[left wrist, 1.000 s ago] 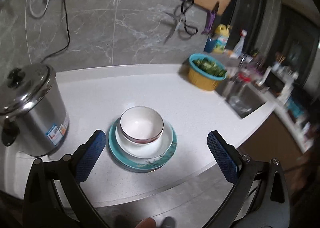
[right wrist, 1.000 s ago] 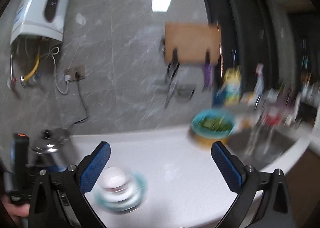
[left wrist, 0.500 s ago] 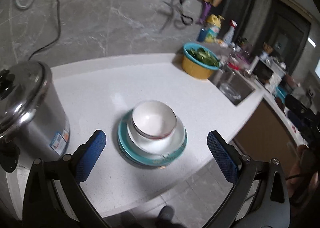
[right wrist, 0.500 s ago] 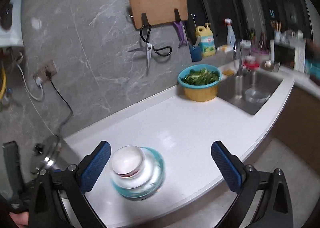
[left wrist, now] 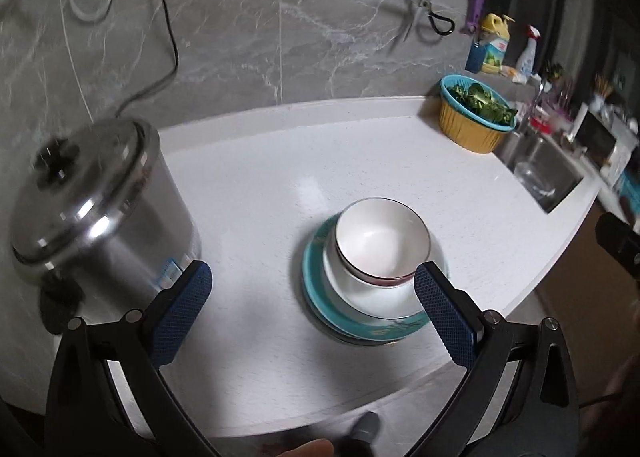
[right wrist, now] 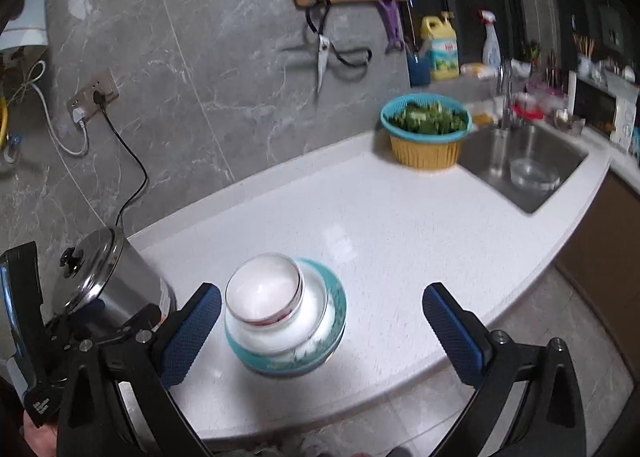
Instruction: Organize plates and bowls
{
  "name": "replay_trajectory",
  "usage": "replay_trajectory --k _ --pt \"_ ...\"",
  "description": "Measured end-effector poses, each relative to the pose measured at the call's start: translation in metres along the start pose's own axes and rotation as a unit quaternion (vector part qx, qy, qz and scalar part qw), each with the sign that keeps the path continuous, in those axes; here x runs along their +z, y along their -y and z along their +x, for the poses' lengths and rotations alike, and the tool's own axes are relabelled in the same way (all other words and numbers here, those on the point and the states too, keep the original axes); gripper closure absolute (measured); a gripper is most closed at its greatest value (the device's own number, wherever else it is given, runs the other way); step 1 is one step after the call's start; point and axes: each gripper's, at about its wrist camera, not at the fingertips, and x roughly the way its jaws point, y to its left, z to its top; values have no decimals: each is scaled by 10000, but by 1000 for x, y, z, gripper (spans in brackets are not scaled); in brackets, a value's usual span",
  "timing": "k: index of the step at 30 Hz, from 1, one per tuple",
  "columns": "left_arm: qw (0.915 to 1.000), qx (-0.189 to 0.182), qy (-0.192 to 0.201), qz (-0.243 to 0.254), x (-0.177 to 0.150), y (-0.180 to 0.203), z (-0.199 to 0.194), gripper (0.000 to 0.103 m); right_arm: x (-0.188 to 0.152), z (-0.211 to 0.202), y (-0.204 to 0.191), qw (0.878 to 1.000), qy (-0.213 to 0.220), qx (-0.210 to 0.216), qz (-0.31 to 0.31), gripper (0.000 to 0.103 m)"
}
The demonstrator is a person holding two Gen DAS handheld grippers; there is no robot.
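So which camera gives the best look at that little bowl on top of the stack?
The left wrist view: the bowl is sharp, its white inside and dark rim clear. In the right wrist view it is motion-blurred, so only its pale shape shows.

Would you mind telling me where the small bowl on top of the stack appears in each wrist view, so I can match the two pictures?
Left wrist: the bowl sits right of centre, just beyond the right pad of the left gripper.
Right wrist: the bowl sits lower left of centre, beside the left pad of the right gripper.
Shared landmark: the steel pot, left of the stack in both.
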Motion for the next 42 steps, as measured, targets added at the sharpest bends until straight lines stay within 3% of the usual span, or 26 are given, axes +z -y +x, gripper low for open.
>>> replay_trajectory --k 2,13,23,42 --pt "9998 -141 -119 -41 4 2 8 0 3 6 -5 9999 -64 10 -82 0" --pt "9986 340 -123 383 19 31 12 0 7 31 -9 9981 -455 -399 -132 0" --pt "9989 170 -208 376 25 44 19 0 10 40 -10 9972 -489 -493 -288 0" --pt "9988 199 -219 393 28 53 26 0 15 50 -9 9962 -516 -618 -339 0"
